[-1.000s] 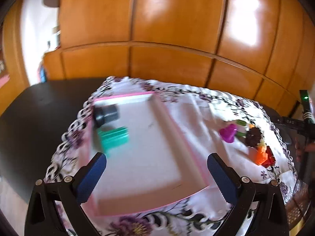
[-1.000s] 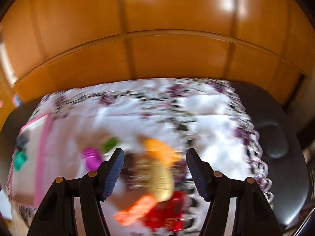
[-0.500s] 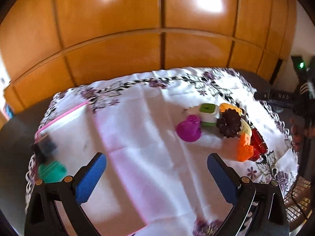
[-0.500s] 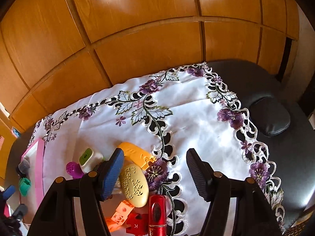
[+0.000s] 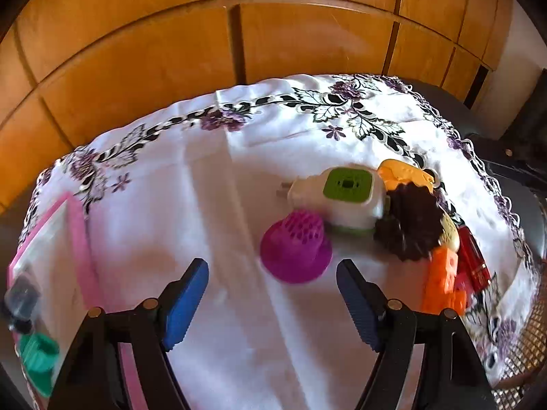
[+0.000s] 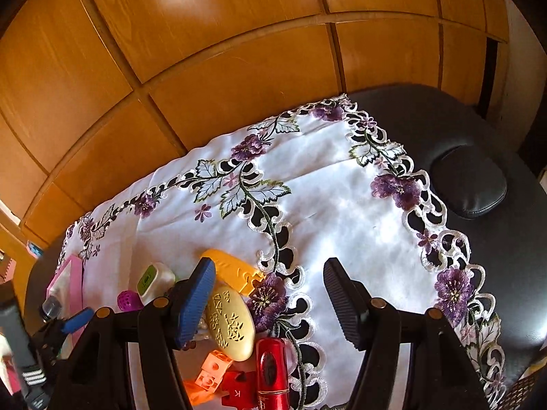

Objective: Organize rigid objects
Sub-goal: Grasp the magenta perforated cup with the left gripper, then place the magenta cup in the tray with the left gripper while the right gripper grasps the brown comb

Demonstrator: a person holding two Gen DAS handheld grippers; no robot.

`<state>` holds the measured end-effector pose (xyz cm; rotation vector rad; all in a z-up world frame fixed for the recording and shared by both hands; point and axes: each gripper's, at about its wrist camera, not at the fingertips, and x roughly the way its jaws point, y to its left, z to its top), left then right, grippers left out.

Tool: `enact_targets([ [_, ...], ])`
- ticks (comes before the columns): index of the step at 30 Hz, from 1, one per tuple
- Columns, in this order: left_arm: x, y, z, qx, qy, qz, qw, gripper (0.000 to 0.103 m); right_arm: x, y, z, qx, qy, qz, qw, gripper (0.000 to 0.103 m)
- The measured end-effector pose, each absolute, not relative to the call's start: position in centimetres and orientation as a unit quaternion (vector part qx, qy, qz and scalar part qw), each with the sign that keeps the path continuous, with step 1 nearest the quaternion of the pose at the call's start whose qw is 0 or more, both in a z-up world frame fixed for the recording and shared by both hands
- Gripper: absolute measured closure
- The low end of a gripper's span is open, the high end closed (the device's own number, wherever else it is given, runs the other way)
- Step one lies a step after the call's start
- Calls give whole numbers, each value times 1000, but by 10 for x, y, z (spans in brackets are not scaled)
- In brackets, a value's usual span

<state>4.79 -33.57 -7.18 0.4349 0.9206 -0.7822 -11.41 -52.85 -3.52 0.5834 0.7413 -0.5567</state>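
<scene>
A magenta perforated cap (image 5: 295,251) lies on the white embroidered cloth (image 5: 212,184) just ahead of my left gripper (image 5: 271,263). Its jaws are closing, with the cap at the gap between the tips and no pad touching it. Behind the cap sit a white and green plug-in unit (image 5: 345,198), a dark brown flower shape (image 5: 410,229), orange blocks (image 5: 442,283) and a red cylinder (image 5: 473,263). My right gripper (image 6: 267,266) stands open over bare cloth. A cream oval case (image 6: 230,321) and a yellow piece (image 6: 232,270) lie by its left finger.
A pink-rimmed tray (image 5: 77,239) at the far left holds a dark cap (image 5: 22,294) and a green piece (image 5: 37,352). The cloth lies on a black padded surface (image 6: 478,184). Wooden panels (image 5: 273,34) close off the back.
The left gripper swung right from the pink tray to the pile, came lower, and its jaws narrowed. The right gripper rolled a little and its view went from blurred to sharp.
</scene>
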Motion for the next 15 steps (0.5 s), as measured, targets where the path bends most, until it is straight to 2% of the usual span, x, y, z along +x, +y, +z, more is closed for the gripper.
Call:
enact_targets([
  [2,52,-346,-76,207,431,-370,797,25,-113,-528,-36,275,355,-264,853,36],
  [3,54,-353,-80,212,430,-369,796,30,-112,-528,-37,273,357,-264,853,36],
  [5,61,-361,-88,212,441,-377,786,62,-111,-528,-37,272,359,-264,853,36],
  [15,33,-322,-78,168,426,-396,796,62,-101,-518,-39,255,373,-227,863,36],
])
